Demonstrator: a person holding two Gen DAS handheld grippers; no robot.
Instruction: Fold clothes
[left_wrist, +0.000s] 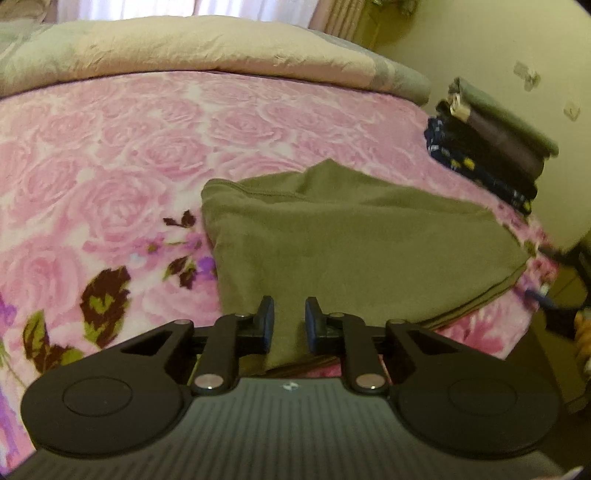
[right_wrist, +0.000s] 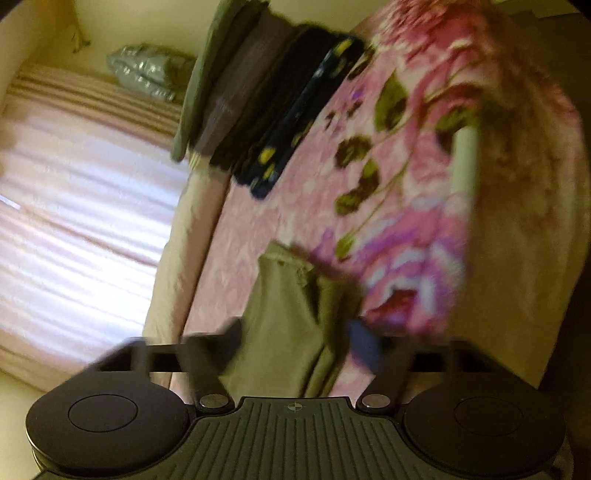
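Observation:
An olive-green garment (left_wrist: 369, 236) lies flat and partly folded on the pink rose blanket (left_wrist: 129, 166). My left gripper (left_wrist: 289, 321) is at its near edge. The blue pads stand close together, and the cloth fills the narrow gap between them. In the blurred right wrist view, a bunched end of the same garment (right_wrist: 288, 314) lies between the fingers of my right gripper (right_wrist: 295, 339). Those jaws stand wide apart and neither pad presses on the cloth.
A stack of folded clothes (left_wrist: 491, 155), grey, dark and blue-patterned, sits at the bed's far right corner by the wall; the right wrist view shows this stack (right_wrist: 266, 99) too. A beige quilt (left_wrist: 203, 48) lies rolled along the far side. A lit curtain (right_wrist: 74, 203) hangs beyond.

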